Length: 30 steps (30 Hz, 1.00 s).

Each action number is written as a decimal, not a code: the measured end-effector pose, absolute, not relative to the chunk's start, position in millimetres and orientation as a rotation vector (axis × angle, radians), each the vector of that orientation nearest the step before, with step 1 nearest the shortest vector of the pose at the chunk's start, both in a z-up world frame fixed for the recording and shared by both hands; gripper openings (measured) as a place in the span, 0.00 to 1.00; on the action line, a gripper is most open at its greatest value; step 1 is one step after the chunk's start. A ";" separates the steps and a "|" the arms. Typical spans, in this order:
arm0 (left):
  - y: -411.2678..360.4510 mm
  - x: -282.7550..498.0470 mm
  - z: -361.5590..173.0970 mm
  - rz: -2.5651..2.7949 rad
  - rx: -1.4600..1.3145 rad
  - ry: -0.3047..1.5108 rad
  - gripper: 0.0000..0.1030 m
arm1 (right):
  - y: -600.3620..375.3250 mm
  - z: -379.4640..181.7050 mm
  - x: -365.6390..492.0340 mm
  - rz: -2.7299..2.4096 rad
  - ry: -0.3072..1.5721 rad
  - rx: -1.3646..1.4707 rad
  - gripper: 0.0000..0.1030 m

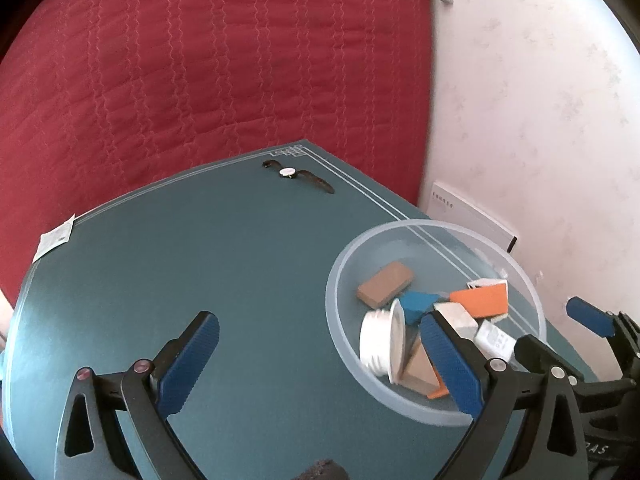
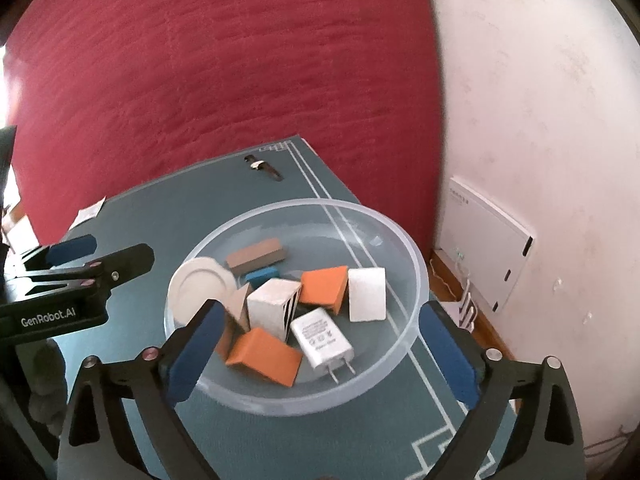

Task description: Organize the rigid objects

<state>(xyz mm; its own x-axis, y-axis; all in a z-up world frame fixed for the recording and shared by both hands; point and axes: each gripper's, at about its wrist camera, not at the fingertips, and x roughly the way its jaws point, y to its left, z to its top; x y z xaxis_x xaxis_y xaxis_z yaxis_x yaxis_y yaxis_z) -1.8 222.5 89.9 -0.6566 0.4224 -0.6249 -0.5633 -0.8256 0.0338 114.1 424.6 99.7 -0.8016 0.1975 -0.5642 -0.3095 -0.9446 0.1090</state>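
Holding nothing: left hand-held gripper spread wide above teal table, bowl at its 3 o'clock finger. Right hand-held gripper likewise wide, empty, straddling near rim of clear bowl. Inside bowl: white charger, orange blocks, white cap, brown block. Wristwatch lying at table's 12 o'clock edge, well apart from bowl.

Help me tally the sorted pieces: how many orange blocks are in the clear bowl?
2. One orange block sits mid-bowl beside the white block; the other lies at the near rim of the bowl, left of the charger. More could be buried.
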 end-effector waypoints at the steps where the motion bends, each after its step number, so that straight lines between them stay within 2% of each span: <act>1: 221.8 0.8 90.0 2.430 -0.838 0.308 0.99 | 423.8 99.6 115.2 2.737 0.274 -0.835 0.96; 9: 218.5 21.1 92.1 2.445 -0.822 0.348 0.99 | 410.4 92.0 127.2 2.727 0.176 -0.925 0.96; 30: 204.3 40.1 90.8 2.464 -0.836 0.352 0.99 | 405.6 88.9 136.0 2.675 0.062 -0.981 0.97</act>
